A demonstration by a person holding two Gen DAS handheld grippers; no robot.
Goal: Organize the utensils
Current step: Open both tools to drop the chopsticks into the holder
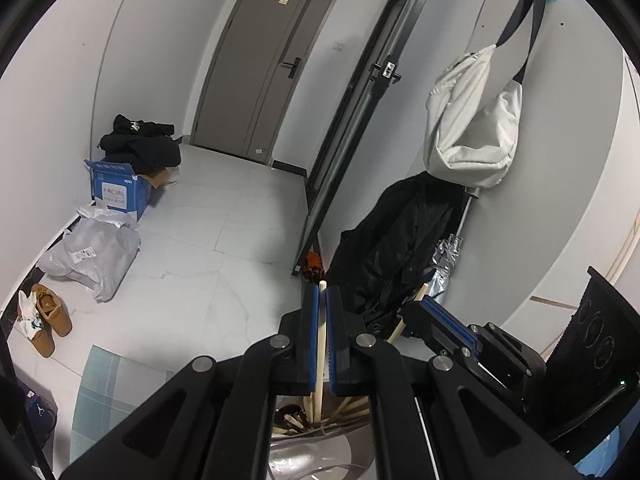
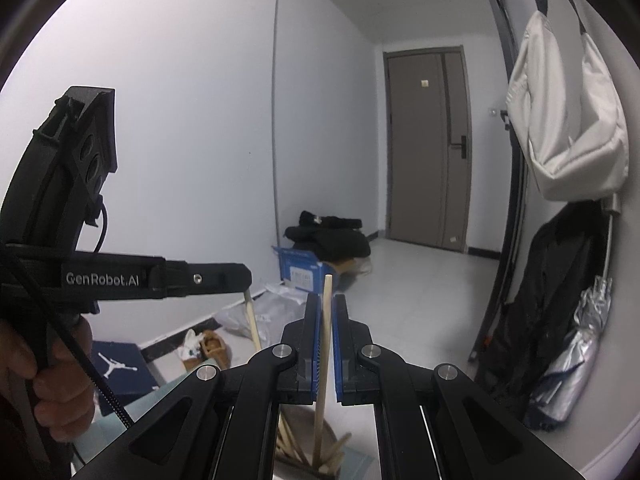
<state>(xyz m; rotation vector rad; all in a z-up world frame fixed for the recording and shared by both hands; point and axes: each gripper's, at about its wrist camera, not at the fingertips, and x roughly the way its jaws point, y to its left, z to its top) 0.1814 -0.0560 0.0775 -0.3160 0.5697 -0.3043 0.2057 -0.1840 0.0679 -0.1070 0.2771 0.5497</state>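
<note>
In the left wrist view my left gripper (image 1: 321, 300) is shut on a pale wooden chopstick (image 1: 321, 344) that stands upright between its blue pads. Its lower end reaches down among several more chopsticks (image 1: 340, 408) in a shiny metal holder (image 1: 316, 452). My right gripper (image 1: 430, 308) shows to the right, shut on another chopstick (image 1: 400, 324). In the right wrist view my right gripper (image 2: 328, 304) is shut on an upright chopstick (image 2: 325, 360) above several chopsticks in the holder (image 2: 324, 468). My left gripper (image 2: 246, 286) is at the left, shut on its chopstick (image 2: 253, 320).
Both views look down a hallway with a grey door (image 1: 264, 60). On the floor lie a blue box with black clothes (image 1: 120, 188), a grey plastic bag (image 1: 92, 252) and brown shoes (image 1: 48, 316). A white bag (image 1: 468, 120), a black jacket (image 1: 400, 248) and a silver umbrella (image 2: 572, 360) hang at the right.
</note>
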